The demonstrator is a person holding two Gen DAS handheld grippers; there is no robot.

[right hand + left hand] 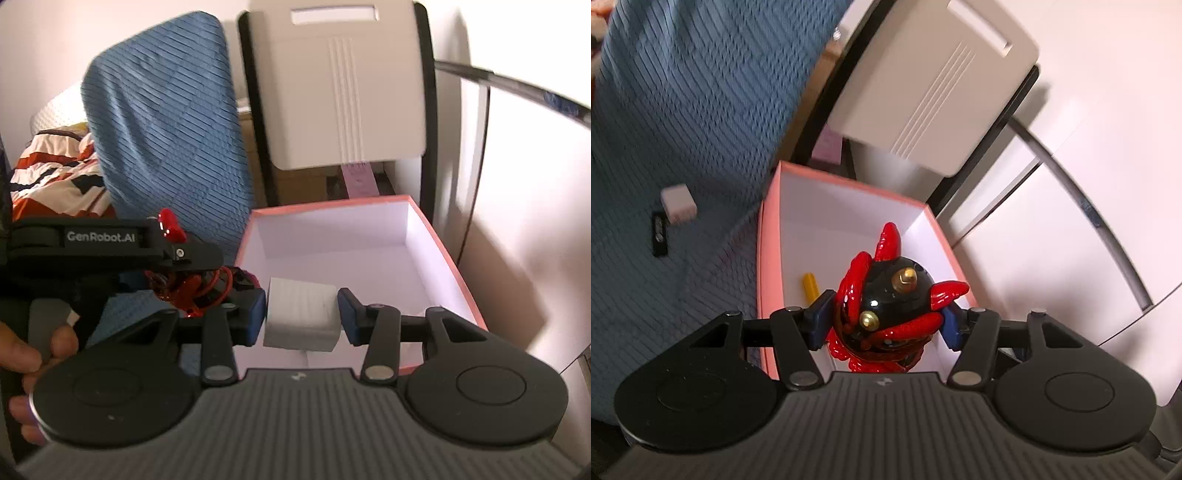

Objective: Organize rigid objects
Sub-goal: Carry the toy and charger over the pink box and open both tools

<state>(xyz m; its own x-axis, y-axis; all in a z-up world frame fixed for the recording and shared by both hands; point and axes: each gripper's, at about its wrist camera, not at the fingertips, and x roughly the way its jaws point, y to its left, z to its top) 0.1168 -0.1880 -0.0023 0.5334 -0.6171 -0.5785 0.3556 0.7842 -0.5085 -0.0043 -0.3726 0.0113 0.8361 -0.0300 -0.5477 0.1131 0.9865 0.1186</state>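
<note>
In the left wrist view my left gripper (886,321) is shut on a glossy red and black figurine (890,295) with gold studs, held over the open pink box (846,186) with a white inside. A yellow stick (809,284) lies on the box floor. In the right wrist view my right gripper (302,314) is shut on a white ribbed cube (301,314), above the near end of the same pink box (443,236). The left gripper with the figurine (184,288) shows at the left, just outside the box wall, held by a hand (33,354).
A blue ribbed cloth (683,110) covers something left of the box; a small white cube (679,205) and a black tag (659,232) rest on it. A grey chair back (347,92) stands behind the box. White cabinet fronts (1052,240) are at the right. Patterned bedding (55,177) lies far left.
</note>
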